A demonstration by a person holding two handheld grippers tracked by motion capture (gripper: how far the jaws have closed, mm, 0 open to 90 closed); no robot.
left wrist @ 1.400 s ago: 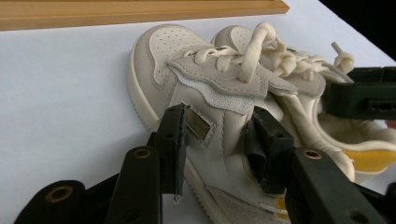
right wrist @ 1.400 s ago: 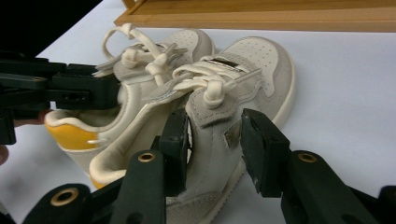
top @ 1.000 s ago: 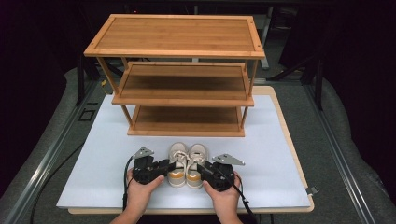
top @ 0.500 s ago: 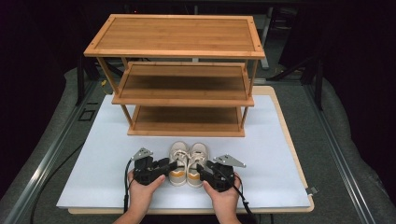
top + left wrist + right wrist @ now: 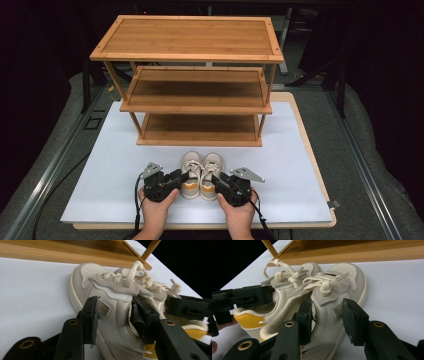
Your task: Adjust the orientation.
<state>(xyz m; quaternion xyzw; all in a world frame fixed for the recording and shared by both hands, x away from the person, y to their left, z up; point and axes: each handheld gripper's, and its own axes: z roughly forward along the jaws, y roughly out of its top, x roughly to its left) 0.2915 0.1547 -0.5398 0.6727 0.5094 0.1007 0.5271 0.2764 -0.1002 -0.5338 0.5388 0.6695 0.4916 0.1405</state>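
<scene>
— What do you have under the grippers?

— A pair of small cream sneakers with grey suede panels, cream laces and yellow heel linings. The left sneaker [image 5: 191, 173] and right sneaker [image 5: 211, 175] sit side by side on the white mat [image 5: 100, 165], just in front of the wooden shoe rack [image 5: 192, 80].

— Anything changed?

— Both sets of jaws have just been closing. My left gripper [image 5: 115, 315] straddles the left sneaker, my right gripper [image 5: 328, 315] the right one; whether the pads press, I cannot tell. The sneakers haven't shifted.

— Orientation?

— Toes toward the rack, heels toward me, long axes running front to back.
</scene>
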